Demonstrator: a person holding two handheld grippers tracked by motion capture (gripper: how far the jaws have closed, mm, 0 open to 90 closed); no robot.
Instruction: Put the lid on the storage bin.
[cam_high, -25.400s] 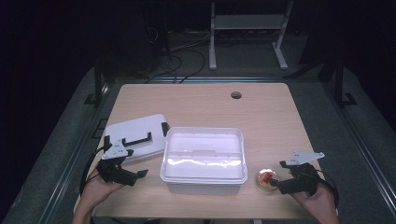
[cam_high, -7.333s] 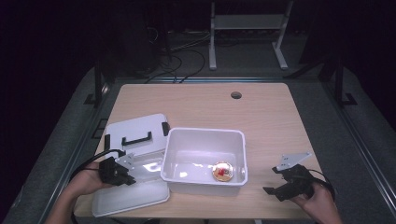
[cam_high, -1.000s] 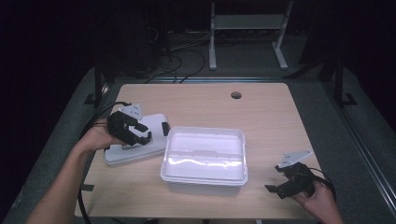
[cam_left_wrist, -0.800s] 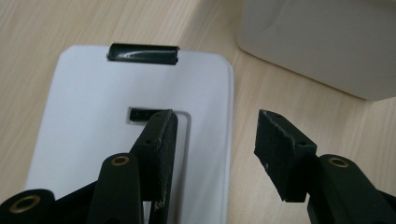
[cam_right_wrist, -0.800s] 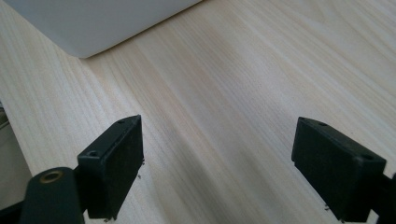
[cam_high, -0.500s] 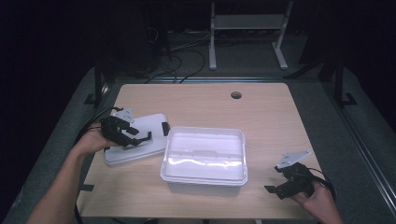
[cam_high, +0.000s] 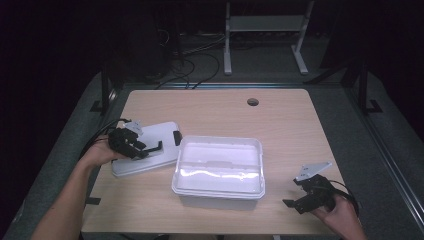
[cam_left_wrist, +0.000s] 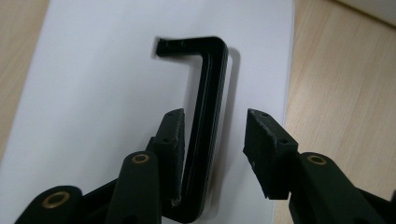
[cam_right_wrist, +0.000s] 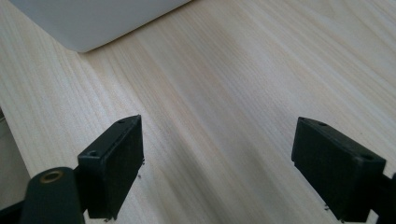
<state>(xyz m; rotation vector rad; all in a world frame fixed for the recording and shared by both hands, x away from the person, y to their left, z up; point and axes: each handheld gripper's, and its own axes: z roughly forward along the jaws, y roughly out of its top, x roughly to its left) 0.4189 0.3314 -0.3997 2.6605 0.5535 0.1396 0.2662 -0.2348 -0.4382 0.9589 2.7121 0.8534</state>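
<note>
A: Item one — white lid (cam_high: 145, 157), flat on the table (cam_high: 215, 112), near the left edge, just left of the tub. Black handle (cam_left_wrist: 205, 126) on top; one latch at the lid's right end.

B: Left gripper (cam_high: 136, 146)?

A: Over the lid, handle bar between the jaws. Jaws just been closing. In the left gripper view, one pad right against the bar, possibly touching; the other pad clear of it, gap visible. Not yet pinched, so spread.

B: Left hand (cam_high: 97, 154)?

A: Behind the gripper, at the table's left edge, forearm in from the bottom.

B: Item two?

A: White tub (cam_high: 219, 167), rectangular, toward the front edge, about midway across. Lid's right corner just beside the tub's left rim; touching or not, cannot tell. Contents not readable through the glare.

B: Item three?

A: Right gripper (cam_high: 300, 196), near the front right corner, well apart from the tub. Jaws spread wide, bare wood between them. Grey three-cornered plate on top. Right hand (cam_high: 335, 212) at the front edge.

B: Remainder?

A: Round hole (cam_high: 253, 102) near the far edge, right of centre. Dark floor, cables (cam_high: 197, 50) and a white frame (cam_high: 262, 27) beyond.
</note>
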